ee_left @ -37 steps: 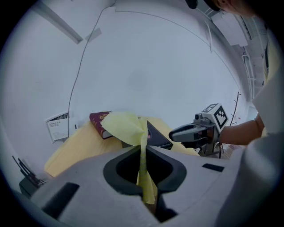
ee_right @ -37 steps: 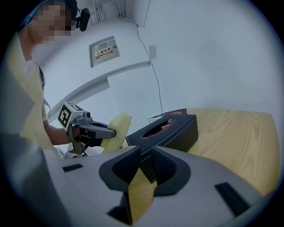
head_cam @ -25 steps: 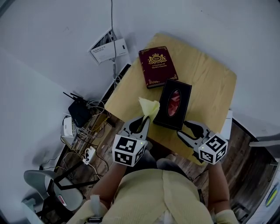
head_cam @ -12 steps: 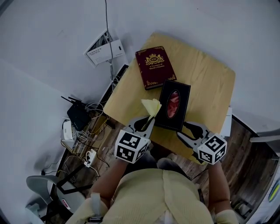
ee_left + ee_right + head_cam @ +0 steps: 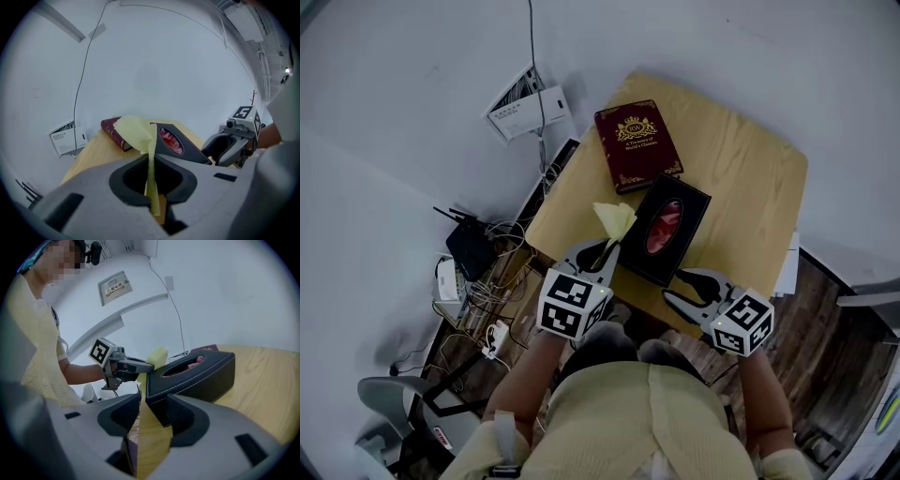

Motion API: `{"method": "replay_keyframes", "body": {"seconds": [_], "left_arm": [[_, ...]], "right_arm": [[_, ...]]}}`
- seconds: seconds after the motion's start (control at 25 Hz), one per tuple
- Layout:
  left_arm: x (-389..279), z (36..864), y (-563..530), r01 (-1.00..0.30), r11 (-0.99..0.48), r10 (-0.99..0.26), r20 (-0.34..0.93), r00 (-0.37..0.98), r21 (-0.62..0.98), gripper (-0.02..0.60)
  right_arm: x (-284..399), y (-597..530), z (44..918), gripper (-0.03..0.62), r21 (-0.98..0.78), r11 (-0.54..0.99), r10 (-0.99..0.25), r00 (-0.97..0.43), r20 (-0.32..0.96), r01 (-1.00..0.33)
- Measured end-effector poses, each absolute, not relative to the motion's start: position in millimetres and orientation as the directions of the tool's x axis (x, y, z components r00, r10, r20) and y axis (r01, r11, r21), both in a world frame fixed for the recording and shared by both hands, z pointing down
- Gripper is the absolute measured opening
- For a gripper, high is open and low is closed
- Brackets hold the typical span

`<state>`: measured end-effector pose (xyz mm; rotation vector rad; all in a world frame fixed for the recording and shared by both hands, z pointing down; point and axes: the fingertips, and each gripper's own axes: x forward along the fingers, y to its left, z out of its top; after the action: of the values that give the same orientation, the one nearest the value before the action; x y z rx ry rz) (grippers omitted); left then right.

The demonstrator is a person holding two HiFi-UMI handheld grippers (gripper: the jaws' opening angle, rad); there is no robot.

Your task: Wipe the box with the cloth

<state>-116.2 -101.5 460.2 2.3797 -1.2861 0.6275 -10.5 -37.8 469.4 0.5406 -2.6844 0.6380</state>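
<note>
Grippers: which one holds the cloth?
The left gripper, pinching the yellow cloth; the right gripper stands open, gripping nothing, by the black box.

Place: looks like a bare office or lab corner, not a home I'd say
Walls: plain white, a thin cable [image 5: 532,47] running up one, plus a white labelled box [image 5: 530,106] fixed to it
Floor: wood-look planks [image 5: 825,356] — a black router [image 5: 469,246] with antennas, a tangle of wires [image 5: 502,281] and a power strip [image 5: 494,333] dumped by the wall
Furniture: small wooden table [image 5: 741,178], grey chair [image 5: 394,398]
Extra: a printed sign [image 5: 115,287] and white trunking [image 5: 122,312] on the wall — pretty institutional
</note>
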Motion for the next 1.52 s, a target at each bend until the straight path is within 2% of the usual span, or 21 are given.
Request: {"method": "replay_keyframes", "body": {"seconds": [0.6,0.84,1.04,1.28,1.52], "left_arm": [[-162.8,455.9,-127.2,-0.891,-0.453,-0.751,0.526,0.399,0.029,0.029],[-174.6,451.4,-130.0,-0.911,-0.413,-0.781,0.508,0.364,0.018,0.029],[-187.5,443.5,-122.2,-0.934,-0.358,-0.818,0.480,0.316,0.005,0.029],[-186.6,443.0,-89.1,-0.944,-0.330,-0.828,0.479,0.293,0.007,0.029],[-162.4,455.1,-60.2,-0.928,-0.369,-0.789,0.512,0.340,0.048,0.029]], "right_arm": [[-74.1,-26.9,469.3,0.196,-0.376,0.870,-0.173,-0.912,0.373,-0.319],[-80.1,-26.8,467.7,0.196,-0.360,0.886,-0.146,-0.913,0.381,-0.292],[-52.5,-49.8,458.5,0.196,-0.304,0.887,-0.211,-0.892,0.400,-0.347],[2.6,-111.3,447.2,0.209,-0.245,0.817,-0.403,-0.821,0.404,-0.521],[15.8,-147.8,449.1,0.259,-0.243,0.788,-0.440,-0.793,0.421,-0.566]]}}
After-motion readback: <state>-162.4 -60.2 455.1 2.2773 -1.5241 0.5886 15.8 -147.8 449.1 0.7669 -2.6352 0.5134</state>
